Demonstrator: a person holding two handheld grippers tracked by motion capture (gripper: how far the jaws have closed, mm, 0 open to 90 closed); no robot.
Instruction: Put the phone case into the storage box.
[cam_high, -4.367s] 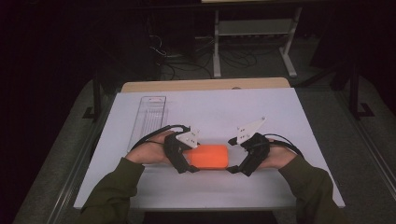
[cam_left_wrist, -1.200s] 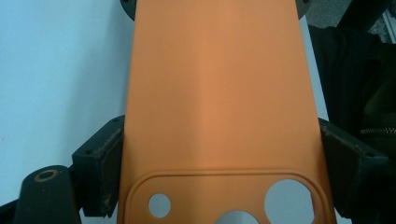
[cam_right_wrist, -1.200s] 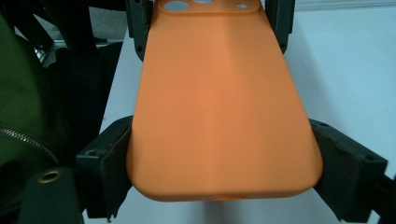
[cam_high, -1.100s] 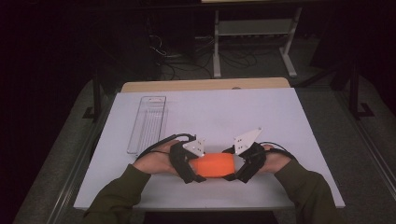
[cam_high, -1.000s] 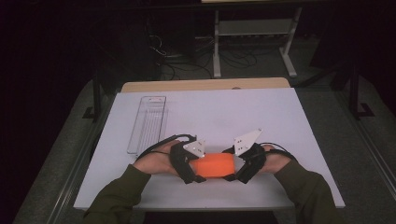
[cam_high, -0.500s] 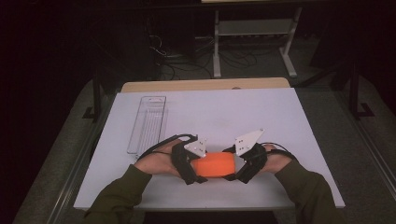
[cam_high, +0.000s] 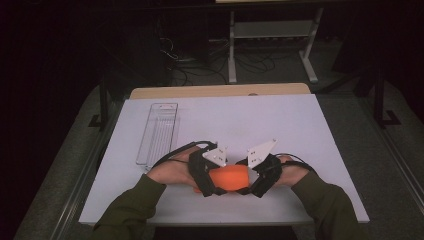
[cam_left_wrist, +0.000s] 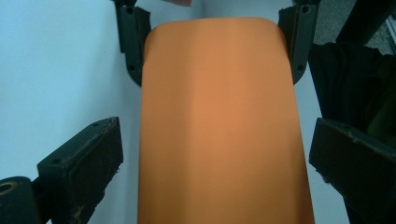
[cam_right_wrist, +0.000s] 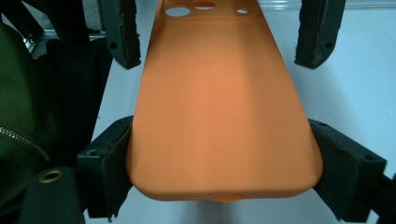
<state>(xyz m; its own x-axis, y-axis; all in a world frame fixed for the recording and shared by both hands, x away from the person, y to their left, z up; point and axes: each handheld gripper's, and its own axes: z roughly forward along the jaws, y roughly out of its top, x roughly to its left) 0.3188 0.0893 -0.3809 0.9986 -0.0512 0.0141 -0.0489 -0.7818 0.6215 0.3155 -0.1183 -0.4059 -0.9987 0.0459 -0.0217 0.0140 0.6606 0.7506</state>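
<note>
An orange phone case (cam_high: 229, 178) lies lengthwise between my two grippers near the table's front edge. In the right gripper view the case (cam_right_wrist: 219, 107) shows camera cut-outs at its far end, and my right gripper (cam_right_wrist: 222, 140) is shut on its near end, both jaws pressed to its sides. In the left gripper view the case (cam_left_wrist: 219, 121) runs between my left gripper's (cam_left_wrist: 217, 135) jaws, which stand open with a gap on each side. In the high view the left gripper (cam_high: 210, 180) and the right gripper (cam_high: 250, 177) face each other across the case.
A clear plastic tray (cam_high: 158, 133) lies at the left of the white table top (cam_high: 280, 120). A wooden edge (cam_high: 220, 91) runs behind the top. Dark floor, cables and a metal stand lie beyond the table. Green sleeves enter from the bottom.
Since 4.4 s ago both hands and the case have come slightly nearer the front edge. Over the last second nothing has visibly moved.
</note>
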